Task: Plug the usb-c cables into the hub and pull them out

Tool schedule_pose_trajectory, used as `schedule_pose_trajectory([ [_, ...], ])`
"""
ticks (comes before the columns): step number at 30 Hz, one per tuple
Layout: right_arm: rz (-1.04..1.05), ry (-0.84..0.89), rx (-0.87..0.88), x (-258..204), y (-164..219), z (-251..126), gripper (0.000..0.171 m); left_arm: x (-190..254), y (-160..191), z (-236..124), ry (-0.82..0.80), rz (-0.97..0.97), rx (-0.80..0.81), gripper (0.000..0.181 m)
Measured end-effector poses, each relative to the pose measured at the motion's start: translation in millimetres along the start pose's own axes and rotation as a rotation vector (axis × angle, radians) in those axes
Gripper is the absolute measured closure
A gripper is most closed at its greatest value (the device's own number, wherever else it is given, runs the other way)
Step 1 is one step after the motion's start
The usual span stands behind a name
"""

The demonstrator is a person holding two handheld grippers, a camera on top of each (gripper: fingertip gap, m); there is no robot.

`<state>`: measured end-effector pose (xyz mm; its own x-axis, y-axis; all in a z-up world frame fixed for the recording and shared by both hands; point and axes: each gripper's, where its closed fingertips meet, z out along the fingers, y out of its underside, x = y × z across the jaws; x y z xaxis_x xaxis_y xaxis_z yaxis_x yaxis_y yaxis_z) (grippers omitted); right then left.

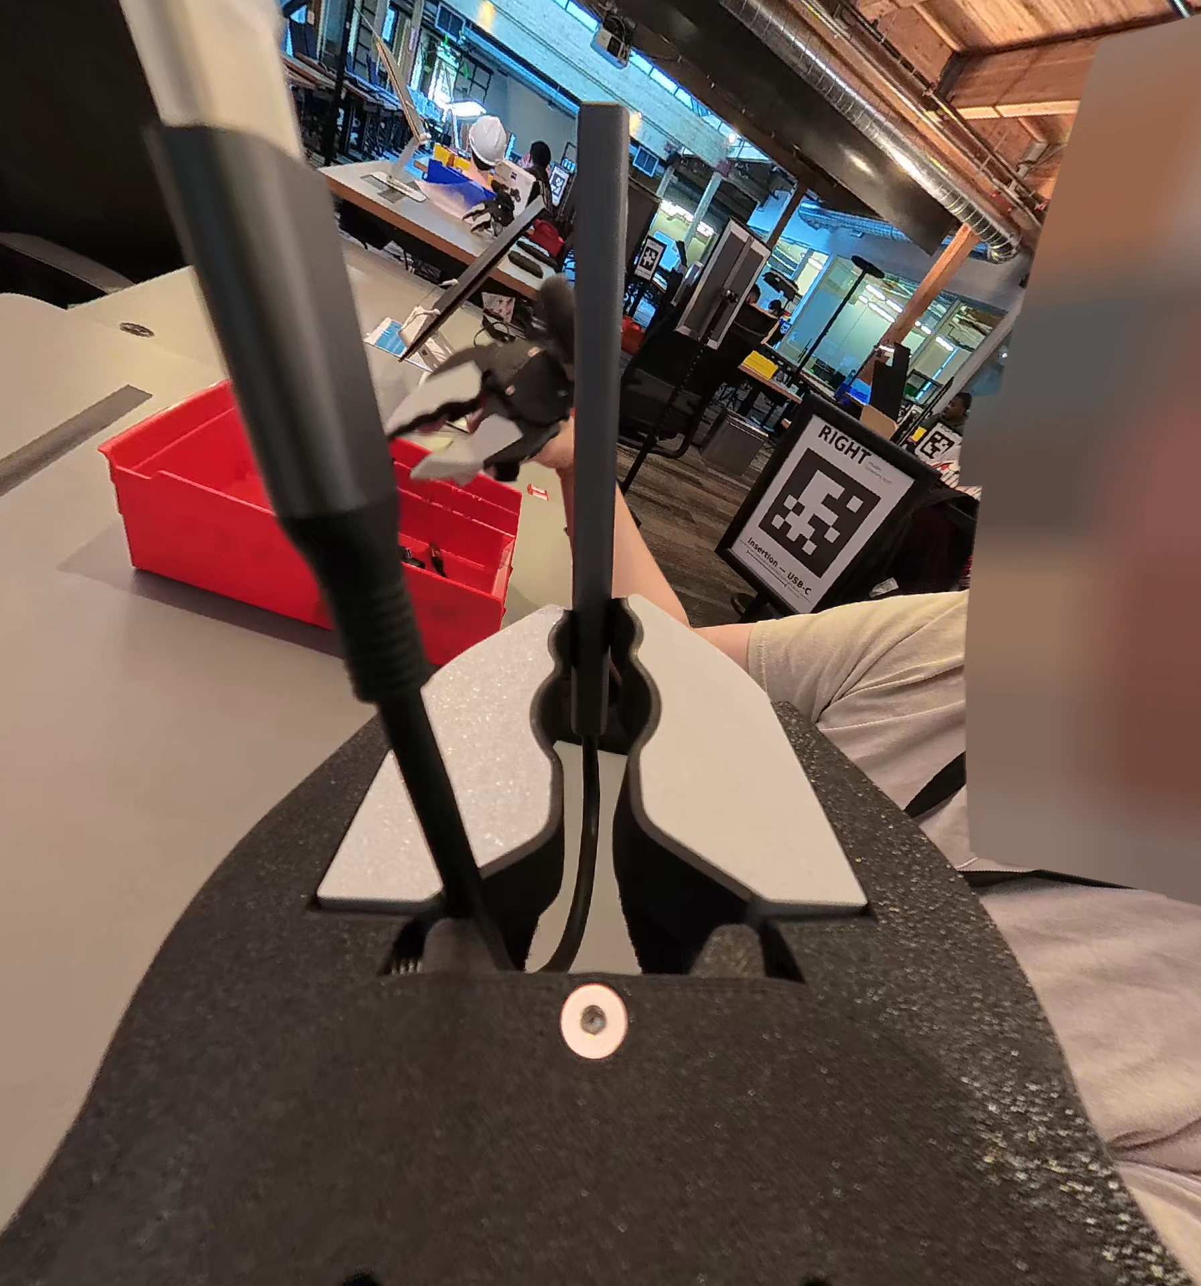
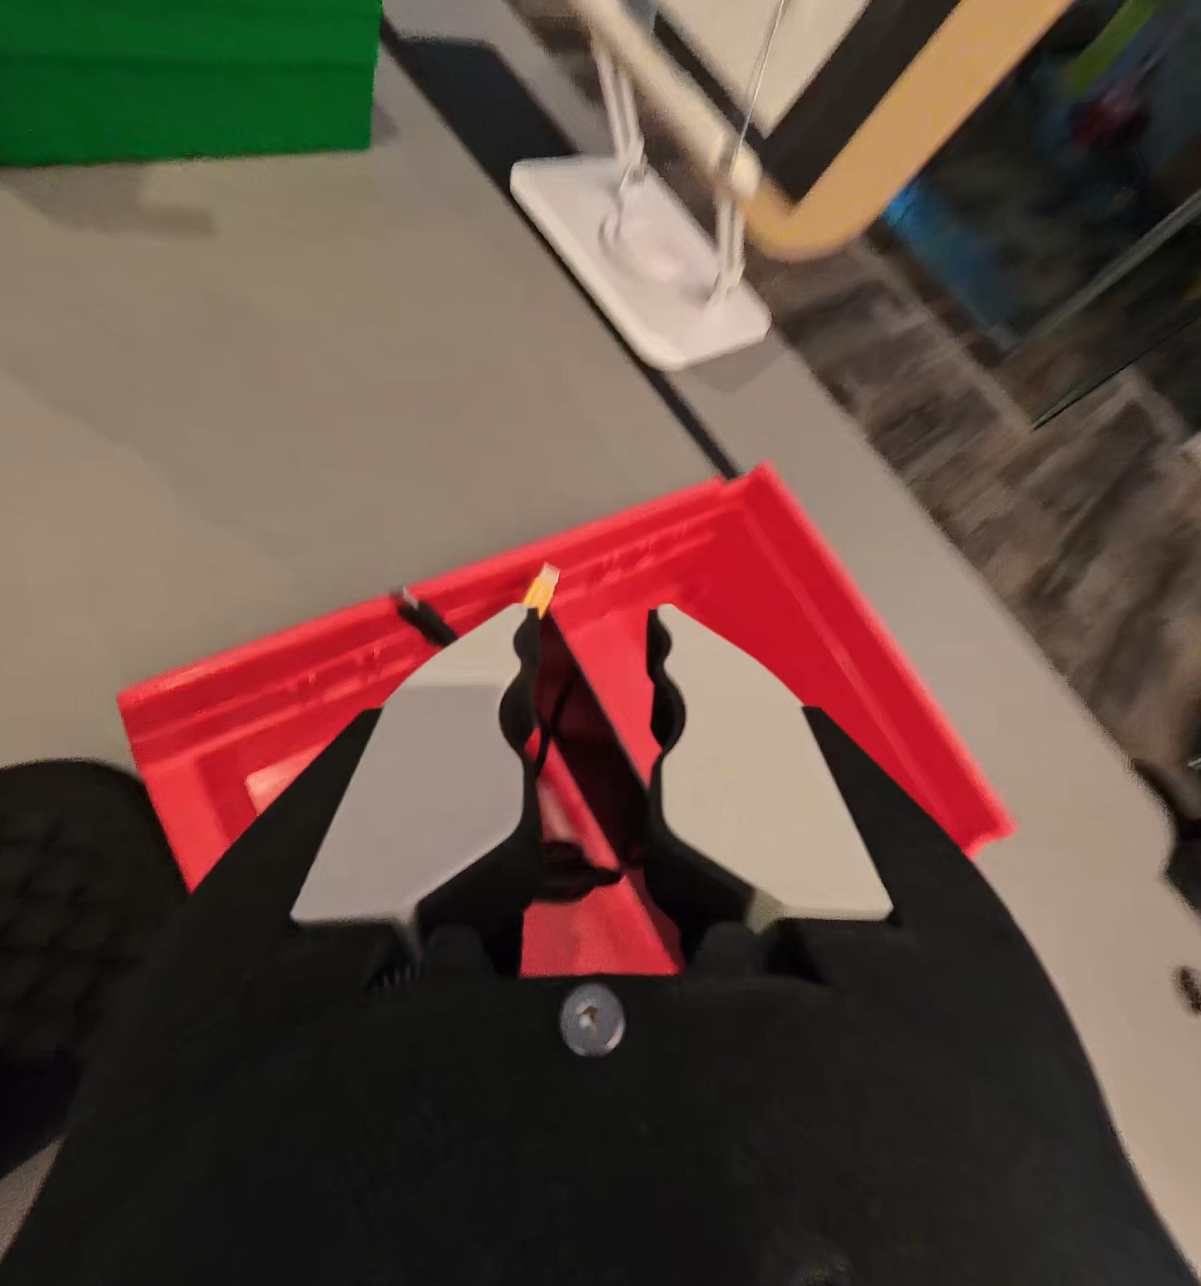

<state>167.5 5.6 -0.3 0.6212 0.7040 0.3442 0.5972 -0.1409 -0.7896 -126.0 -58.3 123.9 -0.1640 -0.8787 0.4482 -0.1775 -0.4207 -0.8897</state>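
My left gripper [image 1: 594,612] is shut on the hub [image 1: 599,348], a thin dark slab seen edge-on that stands up between the jaws. A thin black cable [image 1: 583,835] runs from its lower end towards me. A thick black plug with a ribbed sleeve [image 1: 291,390] hangs blurred close to the camera on the left. My right gripper [image 2: 587,612] is open over the red bin [image 2: 792,591]; it also shows in the left wrist view [image 1: 444,431]. A cable with a yellow-tipped plug [image 2: 540,591] lies by its left finger. A black cable end [image 2: 420,616] lies on the bin's rim.
The red bin [image 1: 221,529] sits on the grey table [image 1: 61,696] and has a dark divider inside. A green box [image 2: 166,76] and a white stand [image 2: 646,278] are further back. A framed marker sign [image 1: 820,515] stands on the floor. A person's arm [image 1: 827,668] is at right. One gripper's finger ends stand about 35 centimeters off the other's.
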Motion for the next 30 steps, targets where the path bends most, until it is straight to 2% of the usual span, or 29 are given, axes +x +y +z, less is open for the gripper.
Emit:
schedule_pose_trajectory([
  [3, -0.144, 0.091, 0.195, -5, -67, -11, 0.141, -2, 2, 10, 0.004, -0.004, -0.015, 0.172],
  [5, -0.168, 0.076, 0.376, -25, -124, -13, 0.141, -5, 7, 21, 0.007, -0.010, -0.052, 0.172],
  [8, -0.002, -0.215, 0.650, -78, -198, -7, 0.142, -13, 13, 38, -0.033, 0.005, -0.095, 0.172],
  [10, 0.146, -0.384, 0.716, -103, -224, 7, 0.142, -16, 15, 47, -0.037, 0.001, -0.107, 0.172],
  [14, 0.290, -0.614, 0.717, -140, -241, 30, 0.138, -25, 21, 57, -0.061, -0.006, -0.138, 0.172],
  [18, 0.389, -0.690, 0.691, -141, -243, 35, 0.160, -31, 20, 58, -0.088, 0.019, -0.134, 0.170],
  [19, 0.399, -0.694, 0.676, -139, -242, 36, 0.161, -30, 19, 58, -0.086, 0.030, -0.123, 0.168],
  [21, 0.351, -0.630, 0.684, -134, -241, 32, 0.161, -29, 16, 56, -0.087, 0.023, -0.105, 0.136],
  [23, 0.273, -0.550, 0.673, -126, -240, 22, 0.160, -31, 16, 50, -0.128, 0.051, -0.111, 0.118],
  [26, 0.138, -0.371, 0.606, -94, -230, 2, 0.160, -35, 12, 35, -0.201, 0.106, -0.101, 0.113],
  [30, 0.005, -0.153, 0.338, -24, -194, -23, 0.160, -34, 2, 10, -0.229, 0.107, -0.024, 0.110],
])
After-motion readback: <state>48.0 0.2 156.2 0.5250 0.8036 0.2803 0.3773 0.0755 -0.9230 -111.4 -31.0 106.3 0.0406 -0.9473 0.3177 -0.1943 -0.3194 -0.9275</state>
